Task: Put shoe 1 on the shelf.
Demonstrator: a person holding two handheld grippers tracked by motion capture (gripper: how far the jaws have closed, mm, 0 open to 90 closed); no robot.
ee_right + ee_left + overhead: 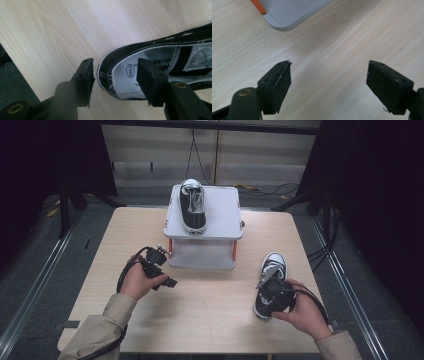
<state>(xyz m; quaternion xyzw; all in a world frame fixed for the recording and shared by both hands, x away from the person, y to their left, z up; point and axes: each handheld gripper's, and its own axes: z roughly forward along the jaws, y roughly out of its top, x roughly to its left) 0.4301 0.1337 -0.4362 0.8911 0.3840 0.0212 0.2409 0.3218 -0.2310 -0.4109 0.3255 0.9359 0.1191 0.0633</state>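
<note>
Sneakers sit apart in the high view: one black-and-white sneaker lies on the grey stand at the table's far side; the other sneaker lies near the right edge, under the right gripper; the left gripper hangs over bare wood beside the stand. Left gripper view: jaws wide apart above the tabletop, nothing between them; the stand's corner lies ahead. Right gripper view: jaws apart astride the sneaker's heel wall, one pad outside, one inside the opening.

Black-white sneaker; grey stand, orange legs.
</note>
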